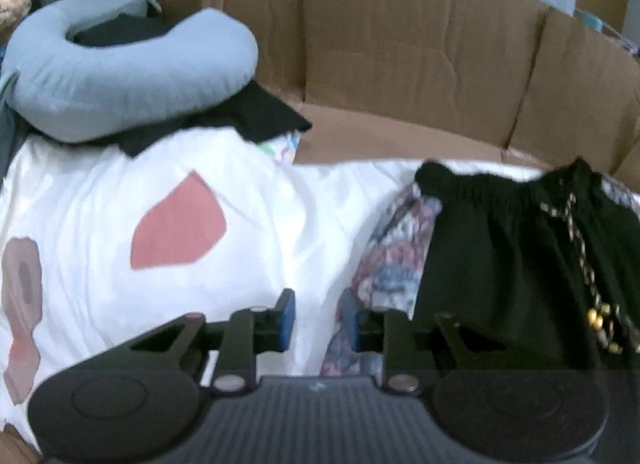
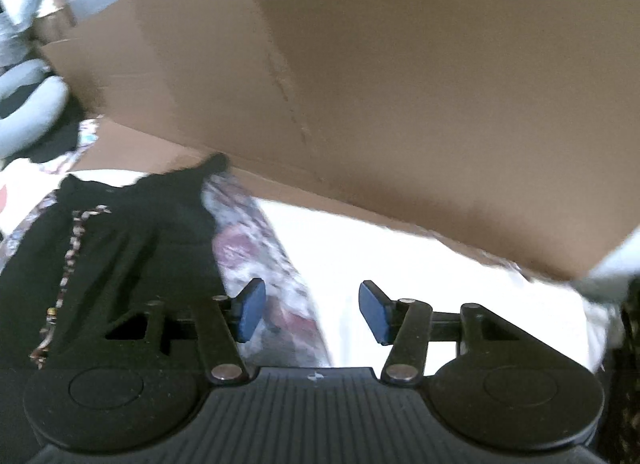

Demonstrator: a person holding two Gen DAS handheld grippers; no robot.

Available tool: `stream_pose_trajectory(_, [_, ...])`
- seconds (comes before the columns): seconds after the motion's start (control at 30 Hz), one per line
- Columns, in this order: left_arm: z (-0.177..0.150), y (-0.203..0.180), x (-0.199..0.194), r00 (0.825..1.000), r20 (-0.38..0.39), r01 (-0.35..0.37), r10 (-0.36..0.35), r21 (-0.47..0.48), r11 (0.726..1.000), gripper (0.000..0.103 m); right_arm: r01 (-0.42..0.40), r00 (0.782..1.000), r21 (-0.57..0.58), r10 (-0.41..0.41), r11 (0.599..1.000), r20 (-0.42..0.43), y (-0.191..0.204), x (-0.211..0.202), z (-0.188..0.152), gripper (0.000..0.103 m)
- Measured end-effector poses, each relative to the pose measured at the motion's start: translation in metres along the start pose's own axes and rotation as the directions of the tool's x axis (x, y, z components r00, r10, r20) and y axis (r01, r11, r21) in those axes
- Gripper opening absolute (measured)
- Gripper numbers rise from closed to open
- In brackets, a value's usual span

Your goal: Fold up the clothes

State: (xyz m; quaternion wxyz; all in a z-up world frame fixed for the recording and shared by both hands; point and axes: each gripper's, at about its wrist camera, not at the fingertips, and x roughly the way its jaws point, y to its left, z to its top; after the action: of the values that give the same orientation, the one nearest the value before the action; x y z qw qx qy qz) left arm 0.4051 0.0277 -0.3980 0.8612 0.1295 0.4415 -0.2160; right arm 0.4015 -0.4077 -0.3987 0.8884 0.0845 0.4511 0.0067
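Two hand-held grippers apart, empty | black shorts [image 1: 500, 248] ahead, between them

Black drawstring shorts on a patterned garment

The black shorts [image 1: 500, 264] lie flat, gathered elastic waistband away, braided drawstring [image 1: 576, 240] trailing down the front, over a floral garment [image 1: 392, 252].

Two gripper-mounted fisheye cameras look steeply down, close over a white sheet [image 1: 100, 199]. The left view faces a grey neck pillow [image 1: 132, 75] and cardboard wall [image 1: 400, 43]; the right view sits nearer that cardboard wall [image 2: 400, 103]. Both share the black drawstring garment [image 1: 500, 256] [image 2: 132, 248], lying right in one, left in the other.
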Motion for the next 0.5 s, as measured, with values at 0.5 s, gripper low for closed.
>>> stream_pose_trajectory(0.5, [-0.027,-0.011,0.006,0.998,-0.055,-0.005,0.010,0.088,0.996,0.012,0.091,0.995,-0.115,-0.095,0.989,-0.029,0.009,0.011,-0.031,0.055])
